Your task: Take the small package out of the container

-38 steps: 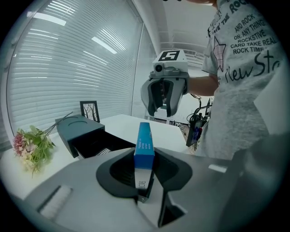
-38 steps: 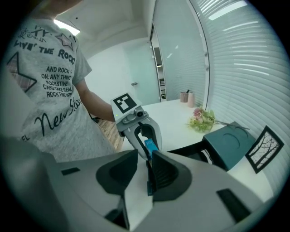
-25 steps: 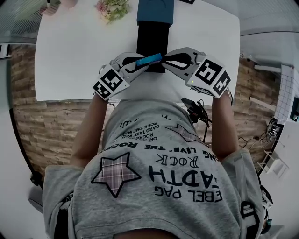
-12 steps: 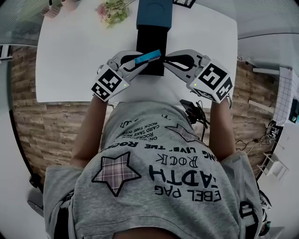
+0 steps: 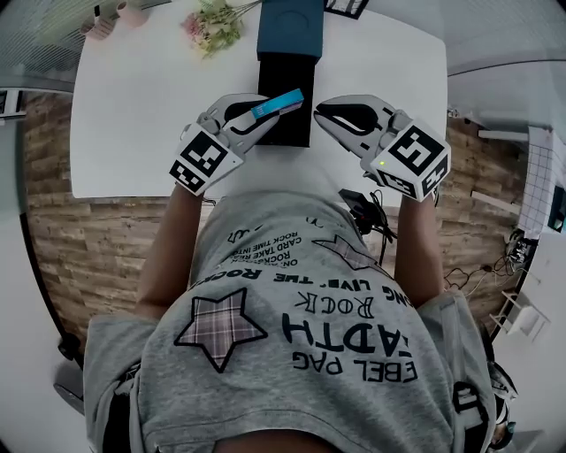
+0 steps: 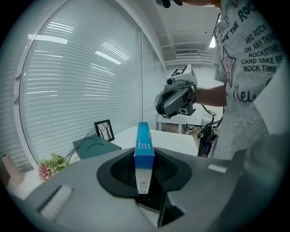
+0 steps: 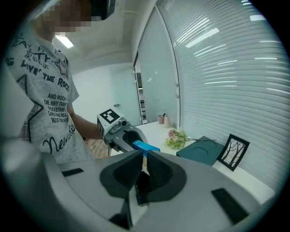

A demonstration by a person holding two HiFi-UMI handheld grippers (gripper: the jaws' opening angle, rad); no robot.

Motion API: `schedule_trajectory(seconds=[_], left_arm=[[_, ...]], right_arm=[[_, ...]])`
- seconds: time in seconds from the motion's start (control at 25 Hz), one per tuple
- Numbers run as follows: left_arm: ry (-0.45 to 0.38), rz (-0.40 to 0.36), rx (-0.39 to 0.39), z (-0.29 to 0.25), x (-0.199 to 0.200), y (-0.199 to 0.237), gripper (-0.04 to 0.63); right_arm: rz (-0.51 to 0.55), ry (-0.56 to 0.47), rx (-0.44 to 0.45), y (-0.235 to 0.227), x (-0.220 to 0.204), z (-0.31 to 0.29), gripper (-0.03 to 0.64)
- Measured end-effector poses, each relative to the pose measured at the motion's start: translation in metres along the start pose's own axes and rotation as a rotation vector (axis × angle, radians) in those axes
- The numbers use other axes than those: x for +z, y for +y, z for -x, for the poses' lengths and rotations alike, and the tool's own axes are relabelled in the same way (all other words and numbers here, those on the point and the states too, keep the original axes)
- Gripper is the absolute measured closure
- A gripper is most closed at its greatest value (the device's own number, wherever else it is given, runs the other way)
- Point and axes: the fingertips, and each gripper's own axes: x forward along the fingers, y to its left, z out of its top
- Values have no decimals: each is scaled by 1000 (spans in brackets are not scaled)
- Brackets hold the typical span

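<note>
White table fills the upper frame, beyond the person's grey shirt at the bottom. At centre left, the left gripper angles inward and slightly down. Its jaws are clamped on one end of the small blue package, held over the open black container, likely to clear its walls. At centre right, the right gripper mirrors that pose; its jaws have just been closing and are almost together on nothing. Farther up lie a teal lid and flowers.
</note>
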Motion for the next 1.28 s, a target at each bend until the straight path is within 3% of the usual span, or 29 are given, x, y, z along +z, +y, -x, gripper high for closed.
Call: schedule_trajectory(seconds=[0.32, 0.96, 1.12, 1.28], left_arm=[[-4, -9, -12, -1, 4, -2, 496], [1, -21, -7, 2, 8, 0, 497], [-1, -22, 2, 4, 11, 1, 496], [-12, -24, 20, 7, 17, 5, 495]], right_arm=[[-40, -144, -88, -11, 22, 18, 580], [-125, -527, -406, -54, 60, 89, 580], [-152, -571, -463, -62, 57, 103, 580], [-134, -552, -489, -64, 51, 107, 580]])
